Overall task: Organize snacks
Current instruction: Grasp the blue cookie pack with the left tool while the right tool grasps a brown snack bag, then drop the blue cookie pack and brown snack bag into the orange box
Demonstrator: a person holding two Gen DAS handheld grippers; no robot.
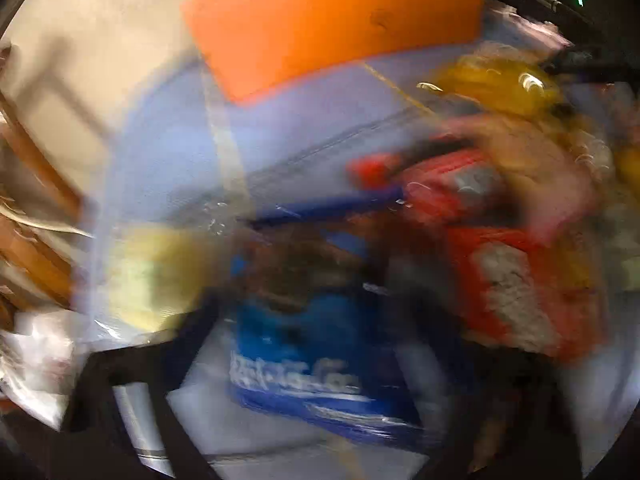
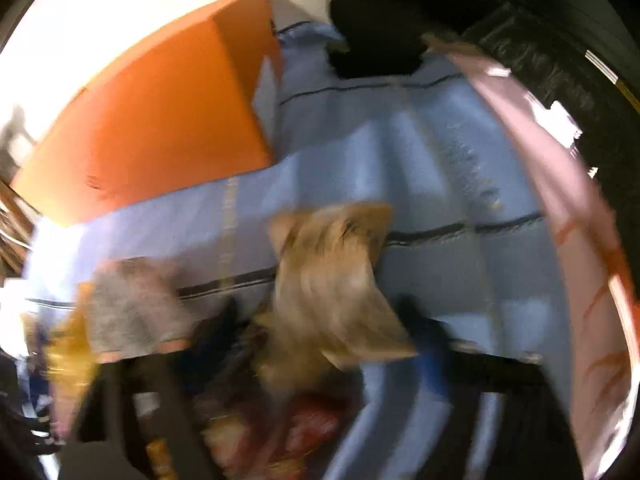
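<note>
Both views are badly motion-blurred. In the left wrist view a blue snack packet sits between my left gripper's dark fingers; whether they press on it I cannot tell. A red and orange packet and yellow packets lie to its right. In the right wrist view a tan packet stands between my right gripper's fingers, above red and yellow packets. A grey packet lies left. Grip is unclear.
A light blue cloth with dark stripes covers the surface. An orange box stands at the back, also in the right wrist view. A pink bag lies right. Wooden furniture is at left.
</note>
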